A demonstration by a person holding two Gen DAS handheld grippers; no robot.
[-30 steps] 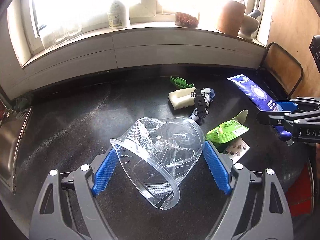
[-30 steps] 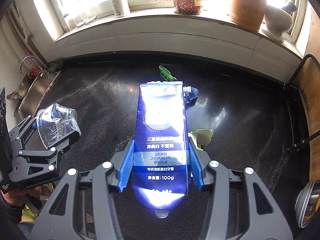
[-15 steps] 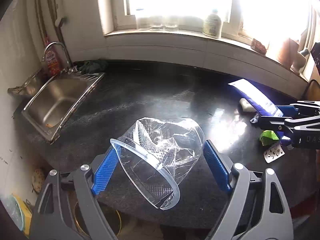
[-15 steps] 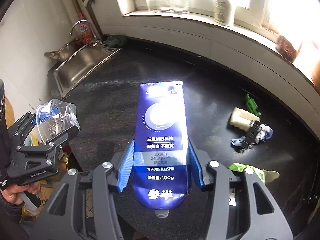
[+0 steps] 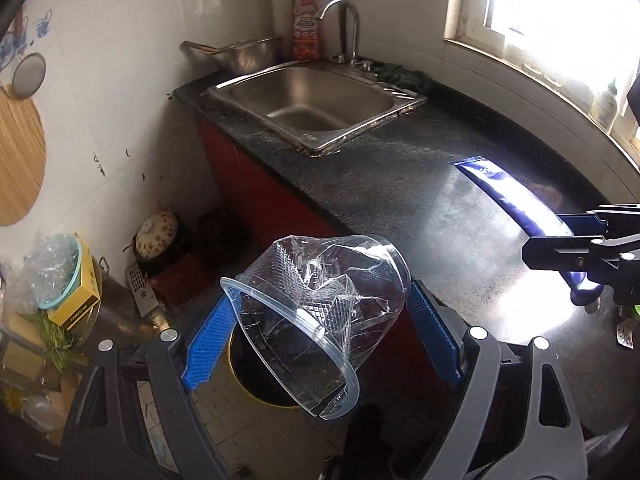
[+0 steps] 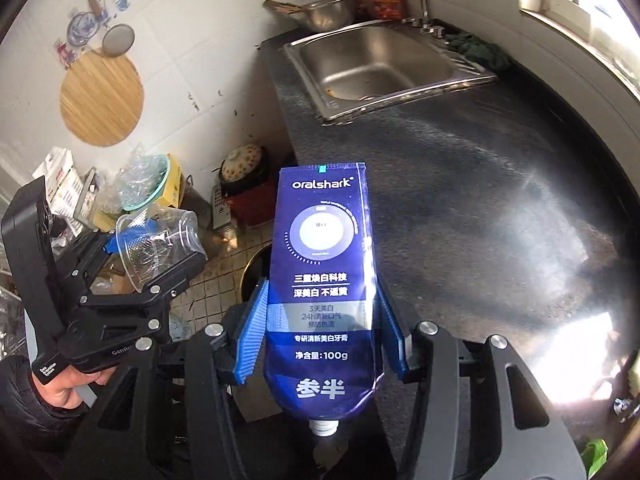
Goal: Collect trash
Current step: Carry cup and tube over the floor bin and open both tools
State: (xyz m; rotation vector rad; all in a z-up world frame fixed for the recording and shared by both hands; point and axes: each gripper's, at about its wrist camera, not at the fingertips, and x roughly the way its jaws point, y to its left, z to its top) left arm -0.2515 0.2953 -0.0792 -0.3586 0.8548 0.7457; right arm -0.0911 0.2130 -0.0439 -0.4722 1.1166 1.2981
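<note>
Dark counter (image 5: 400, 184), cup (image 5: 316, 320) between left hand-held gripper (image 5: 320, 340) pads

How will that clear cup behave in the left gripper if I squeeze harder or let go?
The cup is probably thin and brittle: its wall already shows cracks and its rim is split. Squeezing the left gripper harder would likely crush it further. It looks light, so once released it may drift or bounce rather than drop straight.

cup (image 5: 316, 320): clear, gridded | toothpaste tube (image 6: 326, 280): navy, white print | bin rim (image 5: 240, 376): maybe yellow
</note>
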